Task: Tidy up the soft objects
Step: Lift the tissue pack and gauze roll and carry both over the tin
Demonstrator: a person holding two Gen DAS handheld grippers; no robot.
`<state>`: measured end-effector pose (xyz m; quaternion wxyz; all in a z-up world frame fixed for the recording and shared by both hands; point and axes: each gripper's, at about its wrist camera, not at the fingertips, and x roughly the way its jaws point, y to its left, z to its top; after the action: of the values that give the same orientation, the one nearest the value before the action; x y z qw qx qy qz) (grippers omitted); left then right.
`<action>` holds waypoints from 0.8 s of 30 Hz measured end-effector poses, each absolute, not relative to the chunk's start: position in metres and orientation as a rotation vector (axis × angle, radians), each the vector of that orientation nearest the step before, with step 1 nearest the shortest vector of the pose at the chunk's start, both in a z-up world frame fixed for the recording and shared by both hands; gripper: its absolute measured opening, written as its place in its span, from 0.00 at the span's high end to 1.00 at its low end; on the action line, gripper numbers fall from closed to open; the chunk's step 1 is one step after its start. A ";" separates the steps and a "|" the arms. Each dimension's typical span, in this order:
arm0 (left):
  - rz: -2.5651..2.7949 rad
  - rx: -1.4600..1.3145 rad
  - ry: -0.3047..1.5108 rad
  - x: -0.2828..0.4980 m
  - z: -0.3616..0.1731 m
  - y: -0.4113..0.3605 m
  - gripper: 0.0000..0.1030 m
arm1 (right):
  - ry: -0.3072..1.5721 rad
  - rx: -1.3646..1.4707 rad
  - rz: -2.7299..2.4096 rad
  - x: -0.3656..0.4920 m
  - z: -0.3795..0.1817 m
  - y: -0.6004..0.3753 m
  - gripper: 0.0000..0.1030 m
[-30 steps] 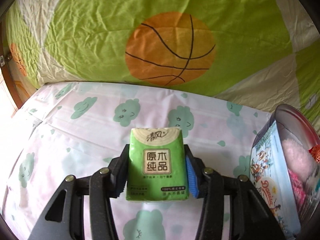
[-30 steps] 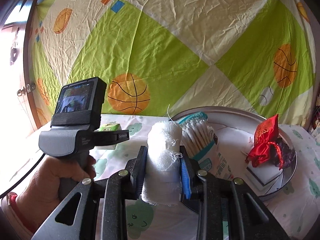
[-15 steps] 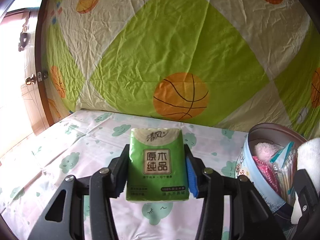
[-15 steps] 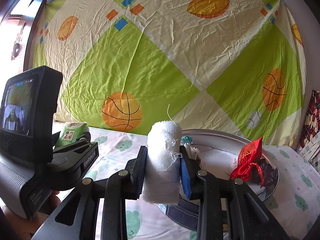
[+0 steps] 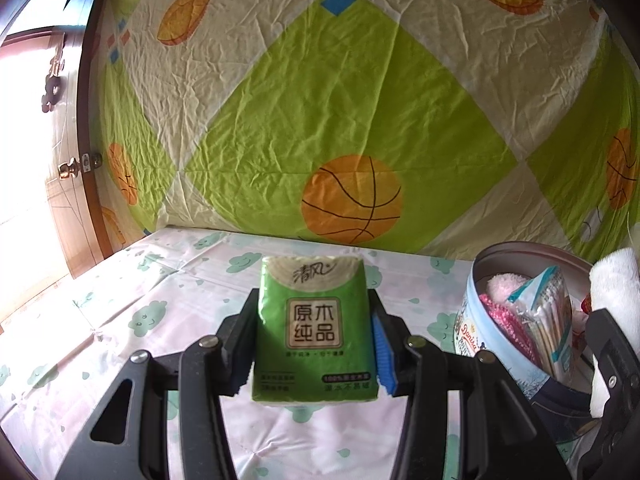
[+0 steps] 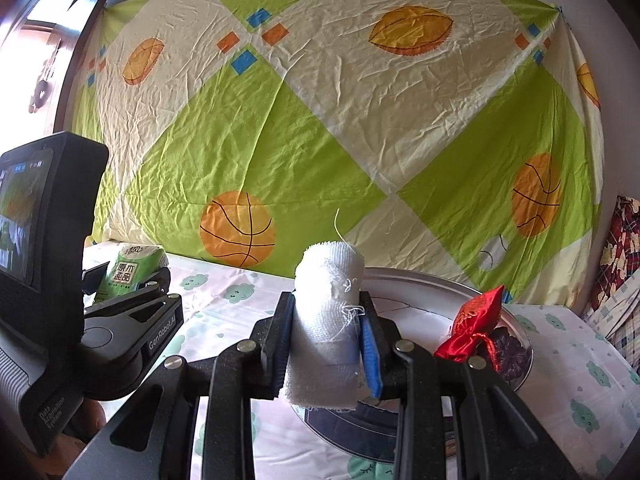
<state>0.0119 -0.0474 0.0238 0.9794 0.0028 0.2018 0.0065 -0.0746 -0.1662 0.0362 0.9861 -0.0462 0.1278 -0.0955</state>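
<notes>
My left gripper (image 5: 314, 344) is shut on a green tissue pack (image 5: 315, 330), held upright above the cloud-print sheet. That same tissue pack (image 6: 130, 270) shows at the far left of the right wrist view, clamped in the left gripper (image 6: 132, 280). My right gripper (image 6: 324, 344) is shut on a white gauze roll (image 6: 326, 328), which stands upright between the blue pads. The gauze roll (image 5: 614, 284) also peeks in at the right edge of the left wrist view. A round cookie tin (image 5: 476, 320) sits to the right of the left gripper, just in front of the right one.
Inside the tin lie a pink fluffy item (image 5: 500, 286) and a bag of cotton swabs (image 5: 548, 320). A red pouch (image 6: 474, 328) and a dark item (image 6: 510, 352) rest on the tin's rim side (image 6: 420, 280). A basketball-print cloth (image 6: 320, 120) hangs behind the bed.
The left gripper tilted upward and moved beside the tin with the tissue pack held. The right gripper shifted slightly with the gauze roll; the tin's contents slid below its view.
</notes>
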 end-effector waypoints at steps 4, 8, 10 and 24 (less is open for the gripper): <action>0.004 -0.004 0.394 0.005 0.025 -0.050 0.53 | 0.249 -0.091 -0.202 -0.080 0.039 -0.173 0.68; -0.050 -0.046 0.382 -0.003 0.027 -0.051 0.53 | 0.239 -0.093 -0.208 -0.086 0.041 -0.181 0.68; -0.077 -0.061 0.379 -0.006 0.028 -0.052 0.53 | 0.234 -0.091 -0.212 -0.089 0.042 -0.185 0.68; -0.224 -0.179 0.345 -0.022 0.035 -0.052 0.53 | 0.204 -0.082 -0.248 -0.104 0.050 -0.215 0.68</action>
<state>-0.0217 -0.0518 0.0351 0.9750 -0.0886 0.1711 -0.1111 -0.1037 -0.2149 0.0499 0.9863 -0.0406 0.1017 -0.1235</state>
